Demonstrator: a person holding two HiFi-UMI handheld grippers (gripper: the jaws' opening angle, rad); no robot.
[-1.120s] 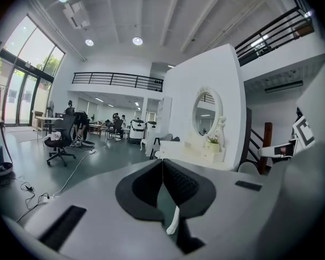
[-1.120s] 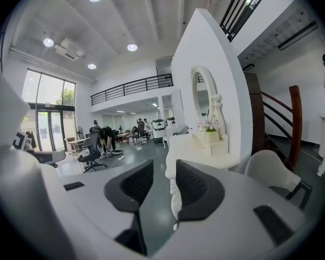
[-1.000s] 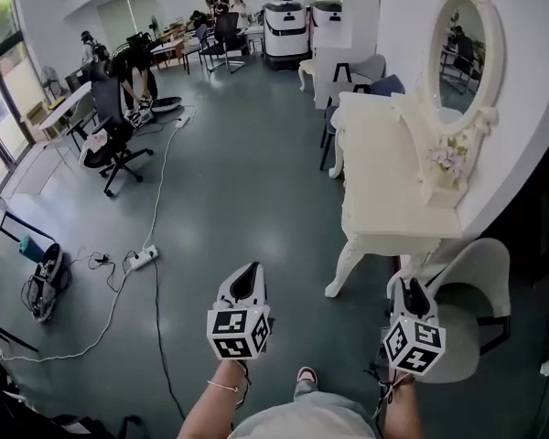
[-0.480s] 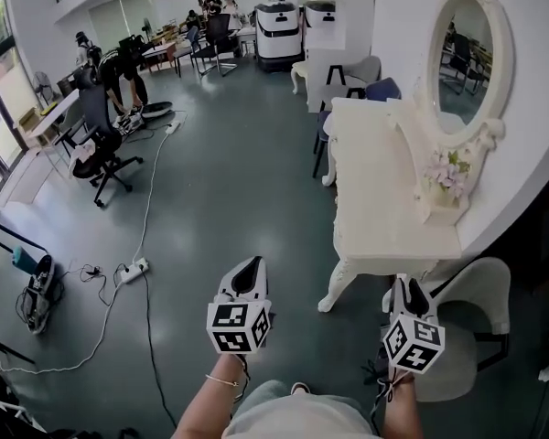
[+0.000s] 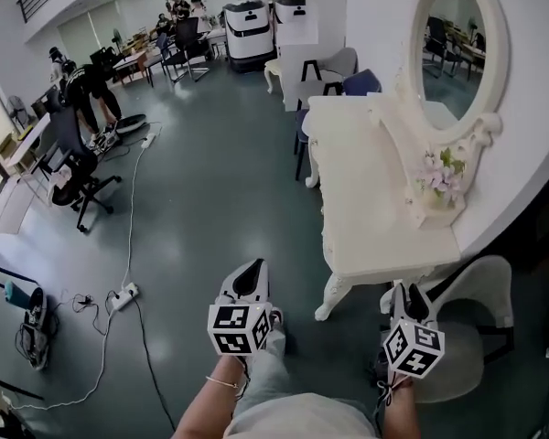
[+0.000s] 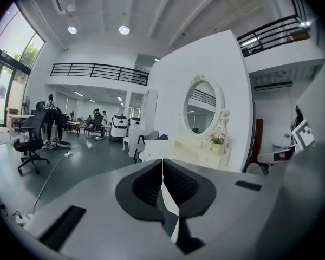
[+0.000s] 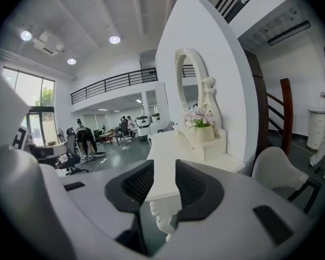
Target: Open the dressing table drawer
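Two grippers hang short of the white dressing table [image 5: 366, 199], which fills the head view from 12 to 3 o'clock; its drawer front cannot be made out from here. The left gripper [image 5: 249, 271] has jaws pressed together; the right gripper [image 5: 409, 293] has jaws spread, empty. Likely hazards: clipping the carved leg [image 5: 334, 291] or the grey chair [image 5: 476, 314] at 4 o'clock, or jolting the flower pot [image 5: 439, 176]. Open floor [image 5: 210, 172] lies toward 10 o'clock.

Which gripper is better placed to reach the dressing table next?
The right gripper, probably: it is beside the dressing table, jaws open and facing it. The left gripper is farther off over the floor, jaws shut.
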